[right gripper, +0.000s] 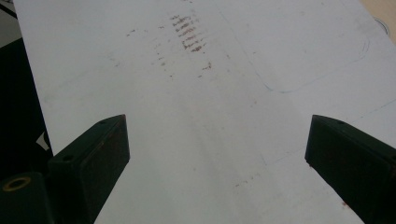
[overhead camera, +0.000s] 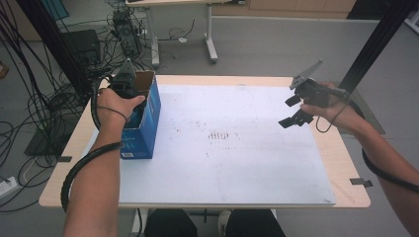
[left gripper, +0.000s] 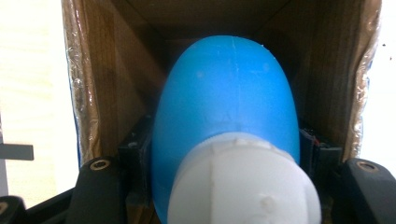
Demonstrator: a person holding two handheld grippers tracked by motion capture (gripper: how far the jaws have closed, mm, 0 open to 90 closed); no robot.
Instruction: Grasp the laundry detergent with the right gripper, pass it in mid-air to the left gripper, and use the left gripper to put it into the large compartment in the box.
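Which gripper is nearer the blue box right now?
Left. The left gripper reaches down into the open blue box, its jaws closed on a blue bottle inside. The right gripper hangs open above the white mat, across the table from the box.

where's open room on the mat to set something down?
Most of the white mat is bare: the whole stretch from the blue box rightward to the mat's right edge, under the open right tongs. Only faint brown marks near the middle. Crowded at the left edge, where the left tongs hold a blue bottle inside the box.
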